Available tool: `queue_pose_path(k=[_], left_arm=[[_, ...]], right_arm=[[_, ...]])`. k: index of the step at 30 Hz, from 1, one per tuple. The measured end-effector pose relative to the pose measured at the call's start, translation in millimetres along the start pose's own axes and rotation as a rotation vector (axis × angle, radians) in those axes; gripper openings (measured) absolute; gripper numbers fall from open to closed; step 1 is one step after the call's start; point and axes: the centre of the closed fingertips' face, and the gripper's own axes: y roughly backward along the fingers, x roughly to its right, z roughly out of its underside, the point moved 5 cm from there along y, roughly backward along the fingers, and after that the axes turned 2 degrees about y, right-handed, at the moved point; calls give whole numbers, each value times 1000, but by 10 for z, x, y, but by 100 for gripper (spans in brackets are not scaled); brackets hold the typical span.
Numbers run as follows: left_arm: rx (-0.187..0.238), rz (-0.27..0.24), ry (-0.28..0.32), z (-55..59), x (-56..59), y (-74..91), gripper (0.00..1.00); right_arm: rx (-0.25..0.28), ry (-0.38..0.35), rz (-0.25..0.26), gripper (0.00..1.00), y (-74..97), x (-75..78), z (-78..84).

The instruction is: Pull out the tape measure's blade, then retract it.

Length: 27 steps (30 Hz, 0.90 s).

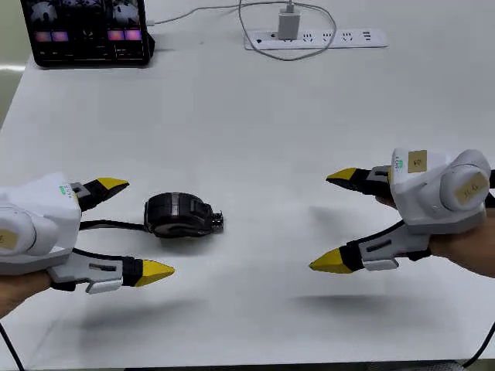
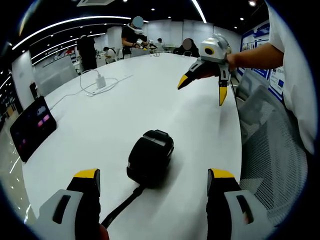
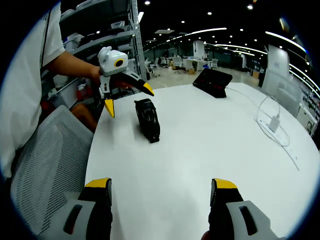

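A black tape measure point(image 1: 179, 215) lies on the white table point(image 1: 255, 131), its blade tip facing right and a black strap trailing left. It also lies ahead in the left gripper view point(image 2: 150, 157) and farther off in the right gripper view point(image 3: 148, 119). My left gripper point(image 1: 133, 227) stands open at the left, its yellow-tipped jaws on either side of the tape measure's left end without touching it. My right gripper point(image 1: 339, 220) is open at the right, well apart from the case, holding nothing. Each gripper shows in the other's view: right point(image 2: 205, 85), left point(image 3: 127, 98).
A dark tablet point(image 1: 87, 31) stands at the far left corner. A white power strip point(image 1: 317, 39) with a plugged charger and cable lies at the far edge. A mesh chair point(image 3: 47, 165) sits by the table's near side. People stand far off.
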Motion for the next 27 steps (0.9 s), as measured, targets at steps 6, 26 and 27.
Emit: queue_pose_path(k=[6, 26, 27], left_arm=[[-16, 8, -25, -1, -39, -41, 84], [-70, 35, -73, 53, -160, -194, 75], [-72, 34, -77, 53, -163, -201, 74]], right_arm=[[1, 11, -11, 80, -73, 41, 0], [28, 15, -31, 80, -302, 122, -19], [29, 13, -33, 80, -307, 119, -21]])
